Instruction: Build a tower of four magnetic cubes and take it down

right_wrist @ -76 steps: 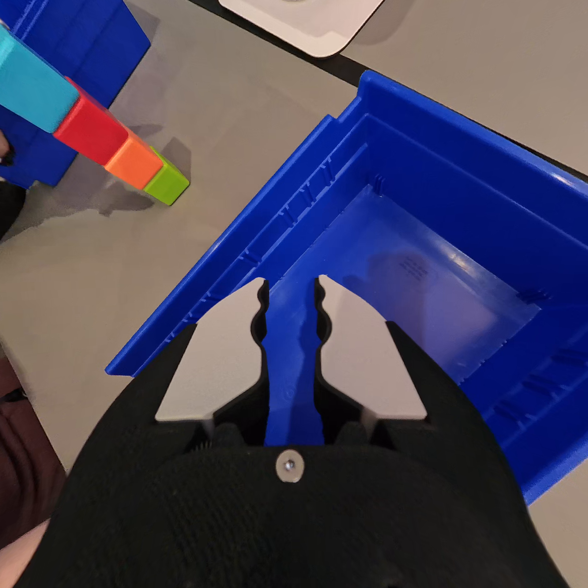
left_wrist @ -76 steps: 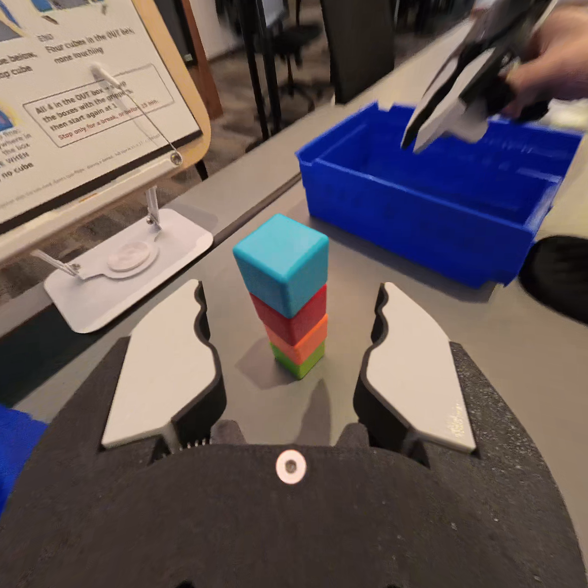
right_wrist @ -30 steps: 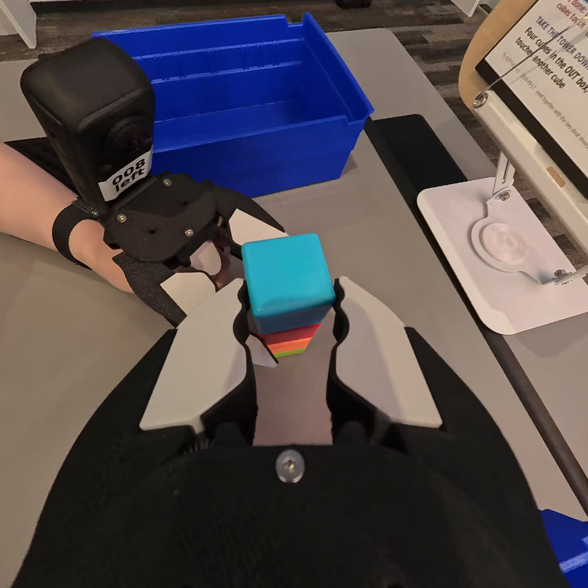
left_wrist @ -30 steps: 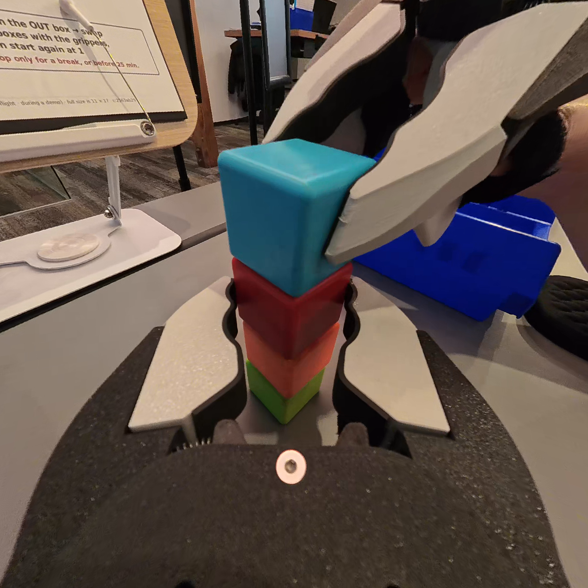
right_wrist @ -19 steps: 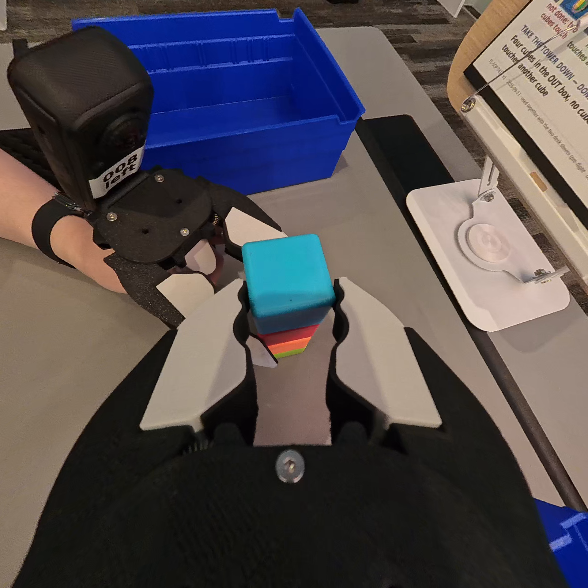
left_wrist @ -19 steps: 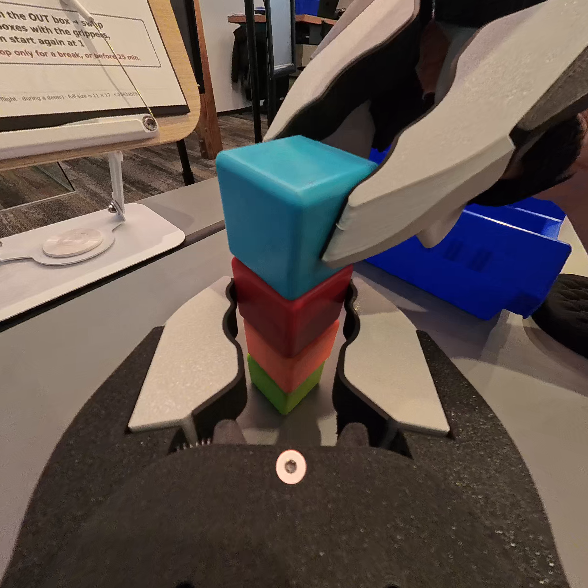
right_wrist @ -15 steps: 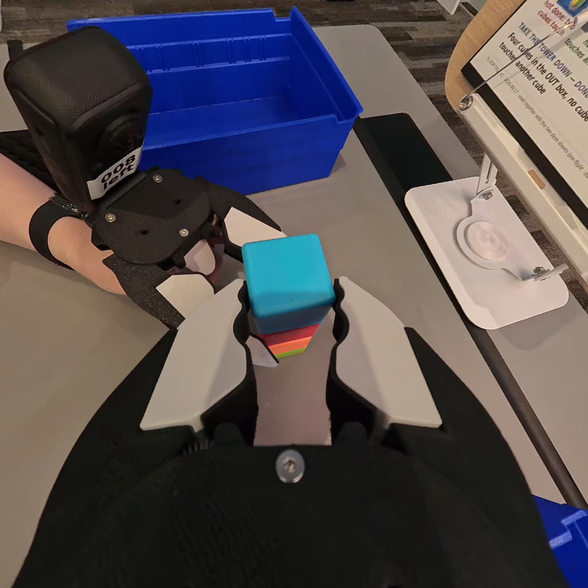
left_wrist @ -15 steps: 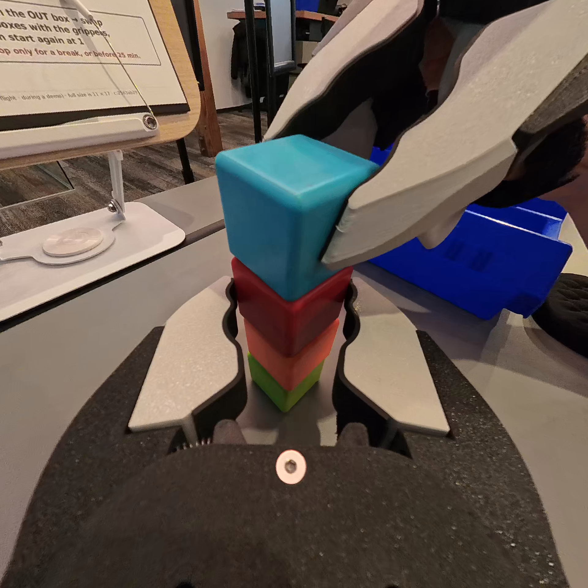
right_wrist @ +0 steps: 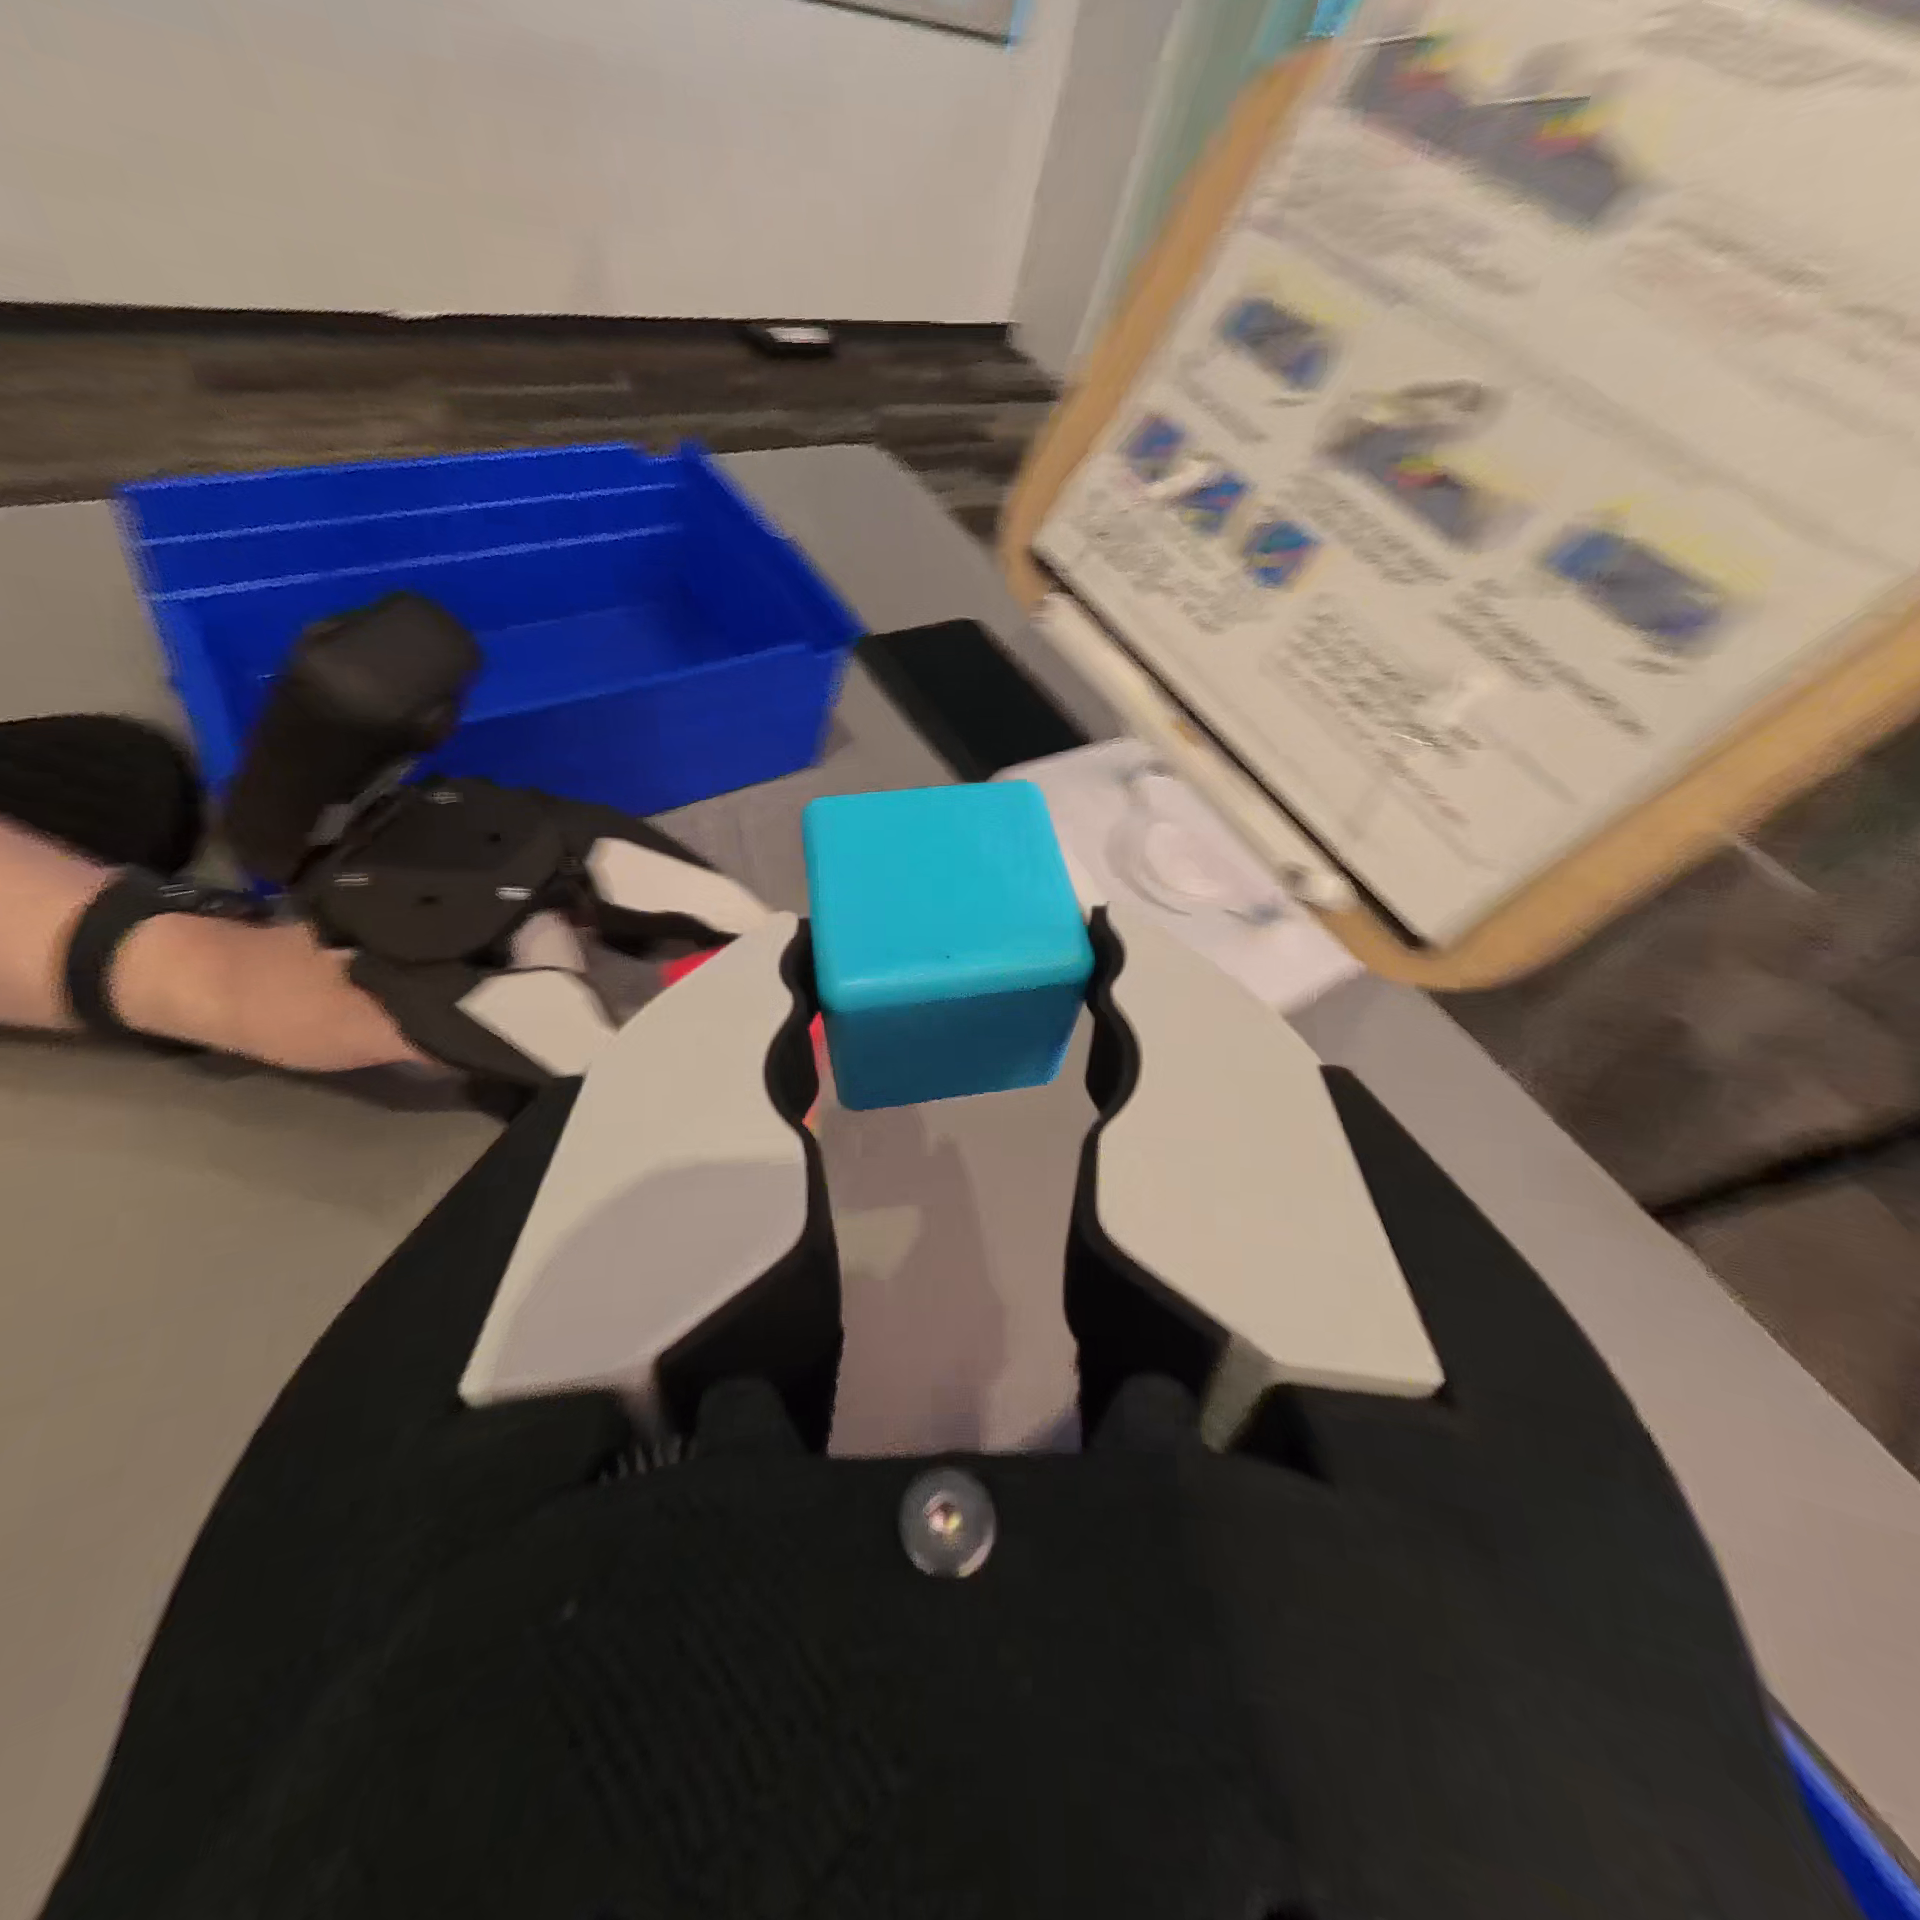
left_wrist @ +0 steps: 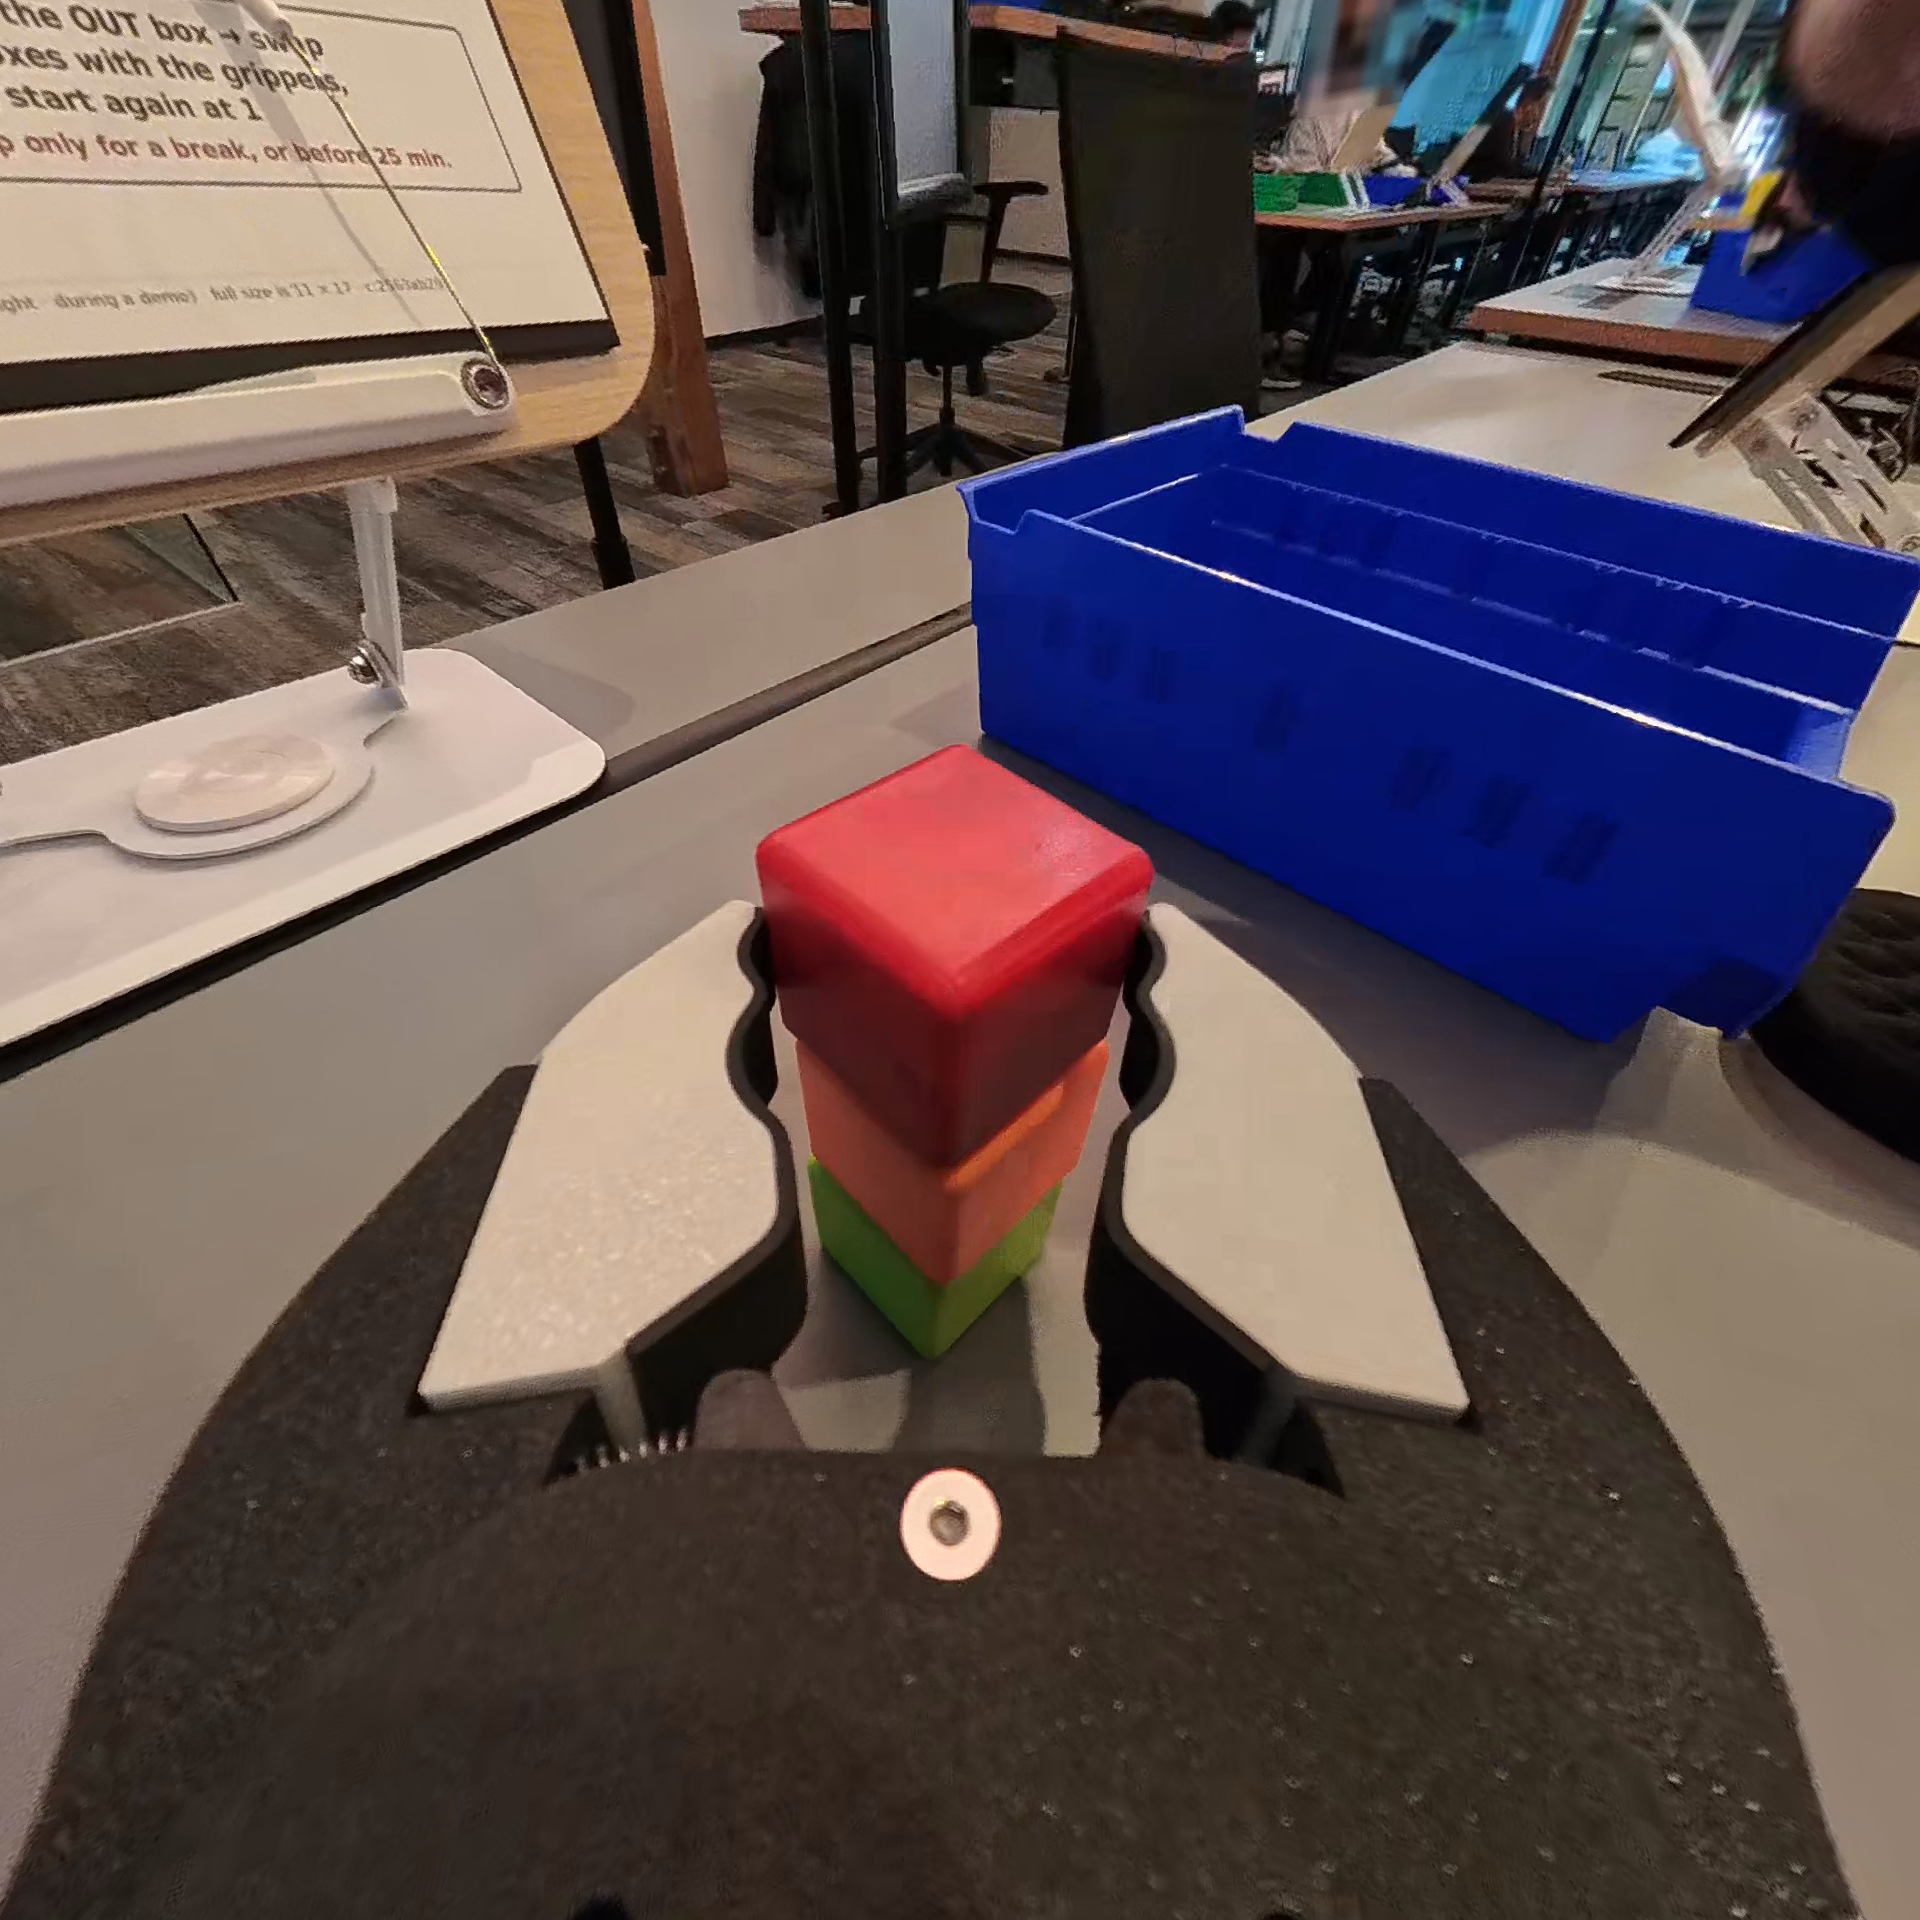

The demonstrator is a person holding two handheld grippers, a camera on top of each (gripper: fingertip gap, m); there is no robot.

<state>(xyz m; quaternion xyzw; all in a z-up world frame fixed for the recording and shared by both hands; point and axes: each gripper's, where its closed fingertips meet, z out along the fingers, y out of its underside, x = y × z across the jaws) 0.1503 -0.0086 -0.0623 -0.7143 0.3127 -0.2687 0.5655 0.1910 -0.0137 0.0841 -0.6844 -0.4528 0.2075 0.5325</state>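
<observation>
Right wrist view: teal cube (right_wrist: 940, 935) pinched between closed right gripper (right_wrist: 943, 1023), lifted clear. Left gripper (left_wrist: 948, 1013) clamped on red cube (left_wrist: 951, 940), steadying orange cube (left_wrist: 940, 1174) and green cube (left_wrist: 914, 1273). Teardown likely underway; next, probably into blue bin (left_wrist: 1455, 748).

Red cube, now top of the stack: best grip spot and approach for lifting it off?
Take the red cube by its two flat side faces, near mid-height, coming in level from the front. The left gripper already pinches it this way. The orange cube and green cube sit beneath, so hold those down or pull straight up.
</observation>
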